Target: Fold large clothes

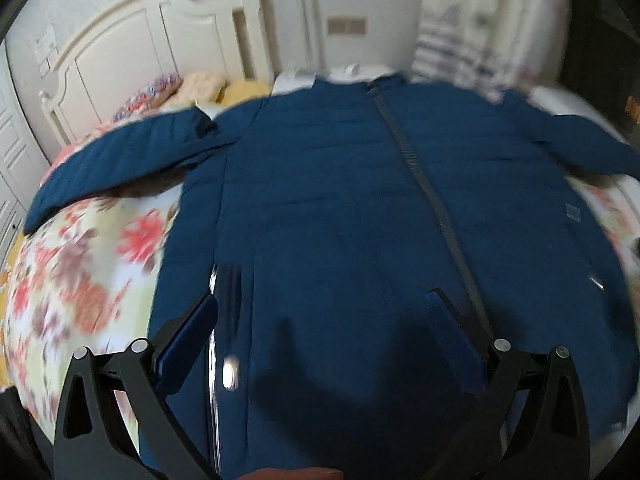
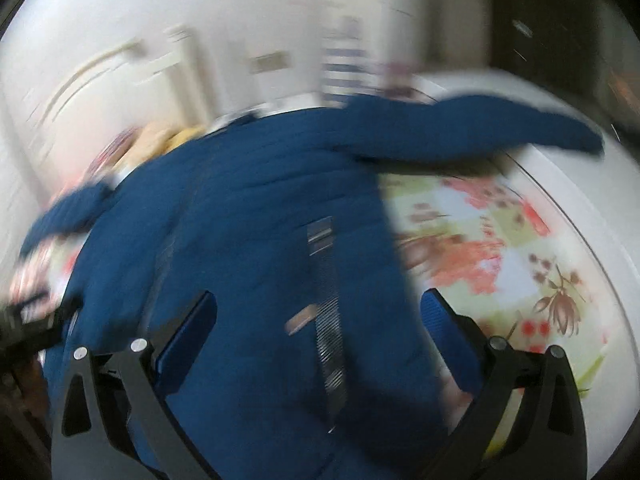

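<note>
The left gripper [image 1: 322, 320] is held low over the hem of a navy padded jacket [image 1: 340, 200], its black jaws spread wide with nothing between them. The right gripper [image 2: 320, 320] is likewise held apart above the jacket's right side, one finger over the floral bedspread [image 2: 500, 248]. The quilted jacket is laid flat, front up, across the bed, sleeves spread toward both side edges, its dark zipper [image 1: 424, 176] closed. A white panelled headboard [image 1: 160, 40] is seen beyond; the right view is blurred.

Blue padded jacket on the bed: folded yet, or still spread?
Spread flat: the blue padded jacket lies front up, zipped, both sleeves out sideways.
</note>
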Tool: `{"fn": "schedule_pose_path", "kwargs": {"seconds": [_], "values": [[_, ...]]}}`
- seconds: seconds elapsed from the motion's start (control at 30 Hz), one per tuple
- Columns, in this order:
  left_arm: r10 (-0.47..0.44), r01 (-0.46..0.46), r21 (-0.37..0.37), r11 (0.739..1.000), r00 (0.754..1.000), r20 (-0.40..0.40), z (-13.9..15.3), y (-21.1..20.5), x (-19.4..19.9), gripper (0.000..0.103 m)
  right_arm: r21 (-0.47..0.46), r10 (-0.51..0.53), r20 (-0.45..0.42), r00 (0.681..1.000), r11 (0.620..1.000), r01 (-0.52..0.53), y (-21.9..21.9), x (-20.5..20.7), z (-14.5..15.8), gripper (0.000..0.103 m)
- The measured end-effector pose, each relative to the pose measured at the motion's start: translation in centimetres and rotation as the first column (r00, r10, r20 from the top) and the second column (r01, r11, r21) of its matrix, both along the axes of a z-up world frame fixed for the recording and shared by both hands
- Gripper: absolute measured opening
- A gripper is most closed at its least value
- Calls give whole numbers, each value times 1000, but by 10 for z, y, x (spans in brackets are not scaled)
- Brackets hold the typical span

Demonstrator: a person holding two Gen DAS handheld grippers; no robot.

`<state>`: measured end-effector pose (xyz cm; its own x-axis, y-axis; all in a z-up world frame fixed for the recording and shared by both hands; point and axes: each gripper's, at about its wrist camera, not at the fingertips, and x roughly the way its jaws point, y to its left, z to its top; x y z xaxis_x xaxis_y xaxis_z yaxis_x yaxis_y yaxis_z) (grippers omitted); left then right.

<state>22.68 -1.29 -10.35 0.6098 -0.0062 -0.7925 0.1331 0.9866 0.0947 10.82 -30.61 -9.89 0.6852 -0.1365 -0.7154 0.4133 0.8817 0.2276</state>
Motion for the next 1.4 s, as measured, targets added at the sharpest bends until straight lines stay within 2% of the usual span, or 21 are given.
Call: {"fn": "schedule_pose_path", "kwargs": {"seconds": [0.2,0.27,0.37,0.4,0.47,0.5,0.53,0.63,0.7,0.77,0.87,0.9,0.93,1.0,1.07,1.1,1.17,1.23,1.33,1.37,1.4], "values": [[104,-102,44,994,993,-54,-34,12,90,99,144,-266,19,964,955,261,-120,64,-30,101],[111,-111,8,994,991,-71,-41,21,101,99,199,-325,10,946,927,317,-152,85,-40,101],[98,-100,-57,993,995,-32,-46,29,97,99,216,-397,3,918,896,387,-182,107,-49,97],[98,-99,-54,994,995,-26,-46,27,97,99,211,-412,10,911,892,401,-188,112,-50,86],[99,-100,-56,993,995,-25,-47,28,97,99,157,-424,22,905,896,416,-186,121,-42,50],[100,-102,-57,993,995,-27,-47,27,98,99,79,-439,40,897,897,435,-178,125,-31,27],[101,-103,-56,993,994,-27,-47,26,97,99,31,-443,78,893,897,442,-170,127,-21,18],[109,-110,-46,993,994,-26,-47,25,100,99,-163,-341,242,909,909,384,-117,145,29,12],[113,-115,-52,992,993,-28,-47,25,102,99,-241,-205,268,941,932,272,-75,165,49,11],[118,-119,-53,991,993,-29,-46,25,104,99,-337,-37,253,967,933,124,-22,186,60,11],[117,-118,-54,992,993,-29,-47,26,103,99,-416,237,126,963,894,-166,66,214,49,13],[116,-117,-57,991,993,-30,-47,25,104,99,-397,322,26,946,872,-286,93,227,34,26],[114,-116,-64,991,993,-31,-46,27,104,99,-344,390,-75,918,854,-391,113,239,16,47],[112,-114,-79,990,993,-32,-46,29,104,99,-252,426,-184,886,851,-462,118,246,-16,71],[111,-113,-83,990,993,-31,-46,29,104,99,-176,401,-240,884,877,-446,114,241,-35,71],[110,-113,-82,990,993,-30,-46,29,104,99,-124,402,-212,891,893,-433,104,229,-34,71],[110,-113,-80,990,993,-29,-46,30,104,99,-7,386,-132,913,921,-390,78,203,-20,71],[111,-112,-79,991,993,-28,-46,30,104,99,111,320,32,947,940,-321,35,162,2,72],[111,-112,-71,991,994,-26,-46,29,103,99,226,99,162,982,965,-135,-29,118,14,76],[111,-113,-65,992,993,-25,-46,29,104,99,298,-9,158,987,954,-39,-58,108,7,77],[111,-112,-61,992,994,-24,-46,28,104,99,388,-86,130,988,921,29,-86,105,-7,77]]}}
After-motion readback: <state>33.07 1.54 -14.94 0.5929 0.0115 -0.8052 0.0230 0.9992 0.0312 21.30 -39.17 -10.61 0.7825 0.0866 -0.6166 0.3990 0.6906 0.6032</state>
